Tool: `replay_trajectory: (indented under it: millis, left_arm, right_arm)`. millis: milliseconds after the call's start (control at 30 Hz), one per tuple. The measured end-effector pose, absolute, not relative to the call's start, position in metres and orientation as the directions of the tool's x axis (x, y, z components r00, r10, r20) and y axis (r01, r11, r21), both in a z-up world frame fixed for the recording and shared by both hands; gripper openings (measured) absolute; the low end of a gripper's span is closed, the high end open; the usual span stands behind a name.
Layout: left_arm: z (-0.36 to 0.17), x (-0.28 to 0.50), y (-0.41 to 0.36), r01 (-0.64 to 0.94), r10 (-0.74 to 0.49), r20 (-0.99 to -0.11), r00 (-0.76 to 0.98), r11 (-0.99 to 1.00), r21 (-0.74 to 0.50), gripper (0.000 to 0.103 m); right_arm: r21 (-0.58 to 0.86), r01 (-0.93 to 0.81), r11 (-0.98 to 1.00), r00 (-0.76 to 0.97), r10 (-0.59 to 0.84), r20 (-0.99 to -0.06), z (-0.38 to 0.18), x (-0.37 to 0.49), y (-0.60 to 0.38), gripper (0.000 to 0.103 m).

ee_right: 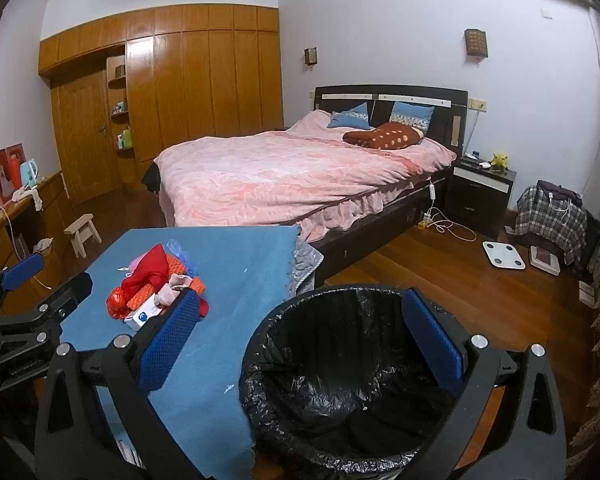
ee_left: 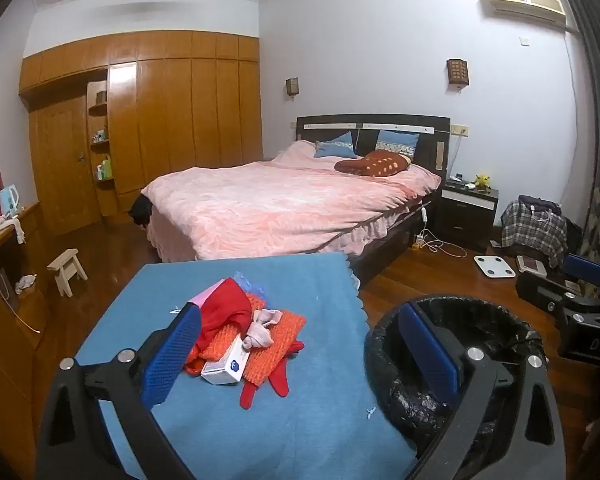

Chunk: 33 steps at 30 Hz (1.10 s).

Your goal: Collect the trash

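Note:
A pile of trash (ee_left: pixel 240 336) lies on the blue-covered table (ee_left: pixel 228 424): red and orange cloth, a crumpled pinkish tissue (ee_left: pixel 262 326) and a small white box (ee_left: pixel 226 368). The pile also shows in the right wrist view (ee_right: pixel 156 284). A bin with a black liner (ee_right: pixel 340 380) stands on the floor right of the table; its rim shows in the left wrist view (ee_left: pixel 460 344). My left gripper (ee_left: pixel 300 352) is open and empty above the table, just right of the pile. My right gripper (ee_right: pixel 300 344) is open and empty above the bin's left rim.
A bed with a pink cover (ee_left: pixel 284 200) stands behind the table. A small wooden stool (ee_left: pixel 66 270) and a cabinet are at the left. A white scale (ee_right: pixel 503 255), cables and a nightstand (ee_right: pixel 482 192) are on the right, on wooden floor.

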<state>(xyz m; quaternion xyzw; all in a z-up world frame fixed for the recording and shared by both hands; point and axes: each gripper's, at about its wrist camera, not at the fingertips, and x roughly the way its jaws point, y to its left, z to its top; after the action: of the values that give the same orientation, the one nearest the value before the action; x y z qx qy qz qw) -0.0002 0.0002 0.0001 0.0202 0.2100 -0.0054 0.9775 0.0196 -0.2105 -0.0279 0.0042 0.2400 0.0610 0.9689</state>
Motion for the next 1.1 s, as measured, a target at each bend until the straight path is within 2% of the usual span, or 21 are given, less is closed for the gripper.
replay_trajectory:
  millis: [1100]
  left_arm:
    - [-0.0002,0.0,-0.0001,0.017,0.002,-0.414,0.91,0.999,0.043,0.097]
  right_arm:
    - [0.043,-0.116,0.992,0.876,0.123,-0.466,-0.0284,0.0201,-0.2098,0.098]
